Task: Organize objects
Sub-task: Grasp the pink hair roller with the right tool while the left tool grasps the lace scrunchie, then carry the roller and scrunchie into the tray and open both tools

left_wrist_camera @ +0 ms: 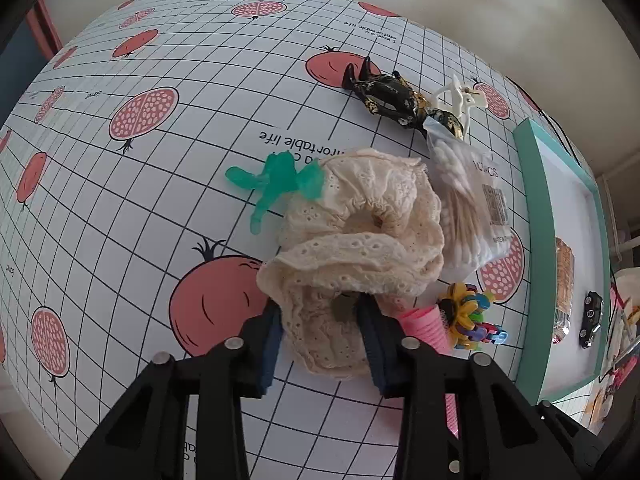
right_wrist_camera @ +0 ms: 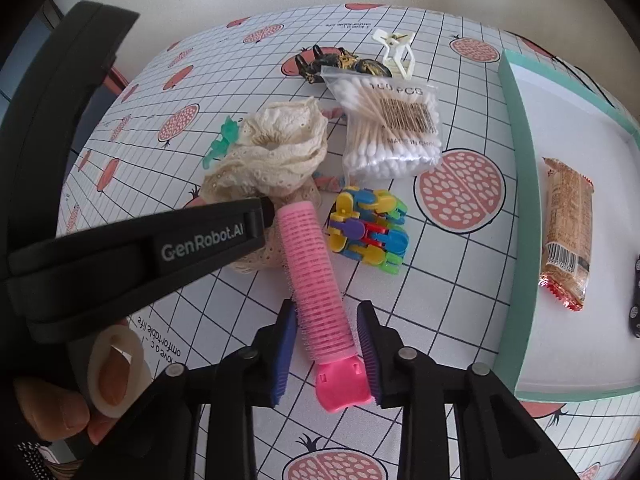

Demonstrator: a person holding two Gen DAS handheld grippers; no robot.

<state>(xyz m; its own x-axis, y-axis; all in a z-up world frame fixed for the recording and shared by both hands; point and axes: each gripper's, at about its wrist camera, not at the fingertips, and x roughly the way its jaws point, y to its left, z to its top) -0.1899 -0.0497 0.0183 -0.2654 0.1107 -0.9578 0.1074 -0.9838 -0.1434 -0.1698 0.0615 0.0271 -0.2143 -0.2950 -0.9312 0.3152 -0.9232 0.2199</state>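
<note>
A cream lace scrunchie point(left_wrist_camera: 352, 220) lies on the pomegranate-print tablecloth, and my left gripper point(left_wrist_camera: 322, 340) is shut on its near edge, blue pads pressing the fabric from both sides. A pink hair roller point(right_wrist_camera: 316, 272) lies lengthwise toward the right wrist camera. My right gripper point(right_wrist_camera: 327, 346) is shut on the roller's near end, just above its solid pink cap. In the right wrist view the scrunchie point(right_wrist_camera: 280, 148) sits left of the roller, partly hidden by the left gripper's black finger point(right_wrist_camera: 200, 240).
A teal-rimmed white tray point(right_wrist_camera: 520, 220) on the right holds a snack bar point(right_wrist_camera: 568, 232) and a small black toy. A cotton swab bag point(right_wrist_camera: 392, 128), a colourful plastic toy point(right_wrist_camera: 368, 232), a green clip point(left_wrist_camera: 276, 184), a black-gold claw clip point(left_wrist_camera: 392, 96) and a white claw clip point(left_wrist_camera: 460, 96) lie around. A hand point(right_wrist_camera: 60, 412) shows at bottom left.
</note>
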